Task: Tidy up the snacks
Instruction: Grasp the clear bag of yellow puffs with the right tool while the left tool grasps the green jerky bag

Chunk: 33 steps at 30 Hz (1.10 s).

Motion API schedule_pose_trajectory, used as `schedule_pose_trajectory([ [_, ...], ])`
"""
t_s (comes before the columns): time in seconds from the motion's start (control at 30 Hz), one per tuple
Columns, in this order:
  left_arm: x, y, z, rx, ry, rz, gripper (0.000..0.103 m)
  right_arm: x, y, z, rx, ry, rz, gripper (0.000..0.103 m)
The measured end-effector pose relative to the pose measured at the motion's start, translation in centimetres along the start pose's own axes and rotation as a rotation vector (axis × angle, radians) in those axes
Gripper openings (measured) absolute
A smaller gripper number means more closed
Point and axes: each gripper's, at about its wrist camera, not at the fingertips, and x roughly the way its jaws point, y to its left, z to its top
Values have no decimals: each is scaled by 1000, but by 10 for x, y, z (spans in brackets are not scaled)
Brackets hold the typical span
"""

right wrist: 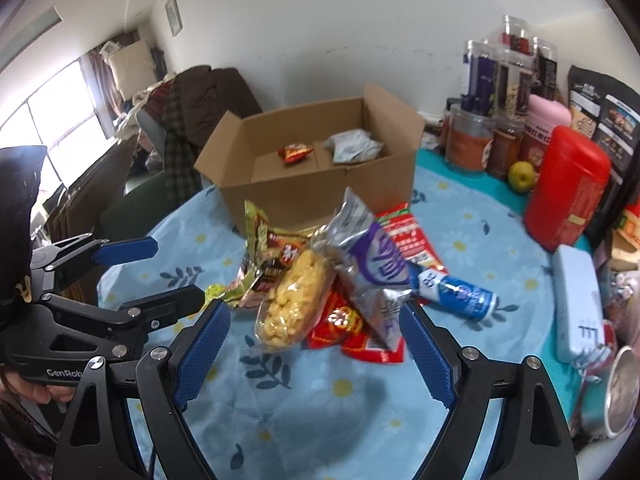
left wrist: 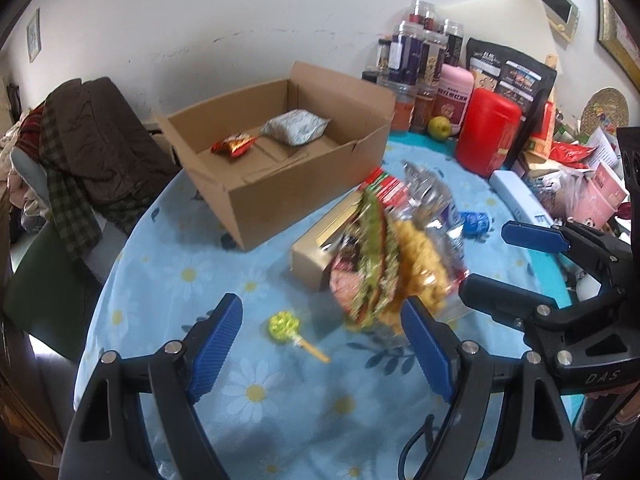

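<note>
An open cardboard box (left wrist: 280,184) (right wrist: 320,188) stands at the back of the table with a red snack packet (left wrist: 234,144) (right wrist: 295,153) and a grey-white packet (left wrist: 296,126) (right wrist: 352,145) inside. A silver bag of yellow puffs (left wrist: 420,264) (right wrist: 296,300) and a green-brown packet (left wrist: 372,264) (right wrist: 264,256) look mid-air and blurred, between both grippers, touched by neither. My left gripper (left wrist: 320,344) is open and empty above a green lollipop (left wrist: 286,326). My right gripper (right wrist: 314,344) is open and empty.
A gold box (left wrist: 316,248), red packets (right wrist: 352,328) (right wrist: 412,236) and a blue tube (right wrist: 456,292) lie on the floral tablecloth (left wrist: 240,380). Jars (right wrist: 492,80), a red canister (right wrist: 568,188), an apple (right wrist: 520,176) and a white case (right wrist: 576,292) crowd the right. A clothes-covered chair (left wrist: 80,152) stands left.
</note>
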Motion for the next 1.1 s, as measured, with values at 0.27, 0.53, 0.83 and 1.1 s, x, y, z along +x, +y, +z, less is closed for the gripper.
schedule_pose_trajectory([
  [0.27, 12, 24, -12, -45, 16, 15, 82, 38, 6, -1, 5, 86, 18, 70],
  [0.53, 18, 26, -6, -61, 2, -28, 82, 59, 2, 0, 31, 134, 40, 35],
  [0.83, 31, -4, 5, -2, -2, -138, 82, 38, -9, -11, 33, 135, 68, 30],
  [1.1, 55, -31, 10, 44, 47, -195, 82, 10, -21, -31, 35, 130, 28, 29],
])
